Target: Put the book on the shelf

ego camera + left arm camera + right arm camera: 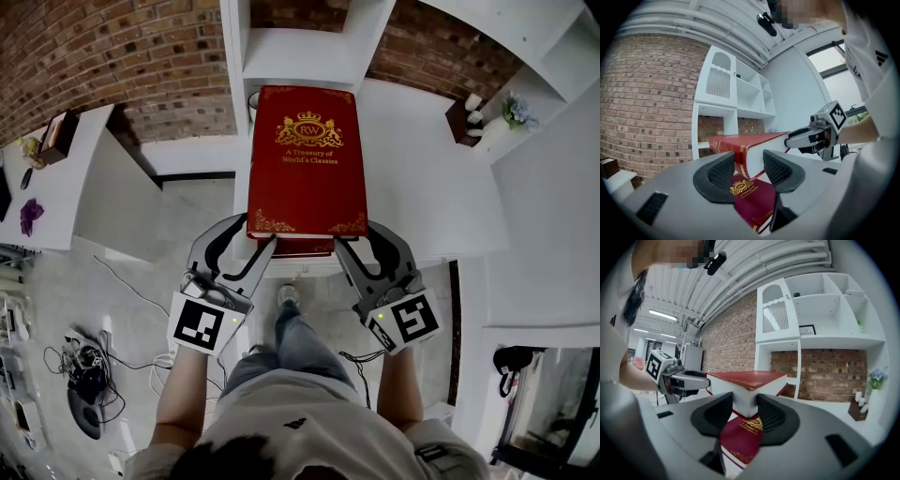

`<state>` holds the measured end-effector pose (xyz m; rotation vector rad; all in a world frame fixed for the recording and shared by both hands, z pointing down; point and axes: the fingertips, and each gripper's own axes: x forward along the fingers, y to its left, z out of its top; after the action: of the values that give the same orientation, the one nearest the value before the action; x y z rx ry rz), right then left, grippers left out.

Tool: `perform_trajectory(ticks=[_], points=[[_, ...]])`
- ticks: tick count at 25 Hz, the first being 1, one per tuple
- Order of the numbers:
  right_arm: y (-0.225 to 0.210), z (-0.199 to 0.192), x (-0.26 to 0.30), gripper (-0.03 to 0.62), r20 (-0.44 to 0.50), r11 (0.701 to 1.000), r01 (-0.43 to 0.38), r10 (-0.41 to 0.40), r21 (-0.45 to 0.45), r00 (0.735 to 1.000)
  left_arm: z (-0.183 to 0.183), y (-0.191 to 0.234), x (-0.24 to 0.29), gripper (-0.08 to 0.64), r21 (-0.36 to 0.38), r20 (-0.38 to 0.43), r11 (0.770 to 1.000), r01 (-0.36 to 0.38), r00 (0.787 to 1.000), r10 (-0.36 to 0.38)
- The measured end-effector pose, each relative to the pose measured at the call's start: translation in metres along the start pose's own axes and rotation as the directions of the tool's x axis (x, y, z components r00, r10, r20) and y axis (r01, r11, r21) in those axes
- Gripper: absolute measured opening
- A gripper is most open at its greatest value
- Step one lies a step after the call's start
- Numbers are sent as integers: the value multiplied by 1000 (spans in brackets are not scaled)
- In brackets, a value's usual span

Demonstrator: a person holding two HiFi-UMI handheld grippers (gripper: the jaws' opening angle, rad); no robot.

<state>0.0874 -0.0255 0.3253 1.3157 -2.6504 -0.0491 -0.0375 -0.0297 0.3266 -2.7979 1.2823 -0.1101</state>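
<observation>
Jaws of left gripper (251, 234) and right gripper (358, 236) each pinch one near corner of book (307, 159), left at spine side, right at page side. Second book (752, 199) lies below jaws on surface (422, 178). Held book level, cover up, clear of surface. Long axis runs straight ahead from jaws, title's top toward shelf (300, 52). Risk: grip only at near edge, so far end may droop, pivot out of jaws, or strike shelf board.

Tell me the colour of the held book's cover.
The book is deep red with gold print, clearest in the head view.
</observation>
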Motion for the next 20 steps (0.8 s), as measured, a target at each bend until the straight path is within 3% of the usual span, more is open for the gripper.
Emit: perform_trajectory(ticks=[20], points=[[-19,26,43,167,51,1000,23,-22,-14,998,21,44,24,201,27,40,1000,-8,999,6]])
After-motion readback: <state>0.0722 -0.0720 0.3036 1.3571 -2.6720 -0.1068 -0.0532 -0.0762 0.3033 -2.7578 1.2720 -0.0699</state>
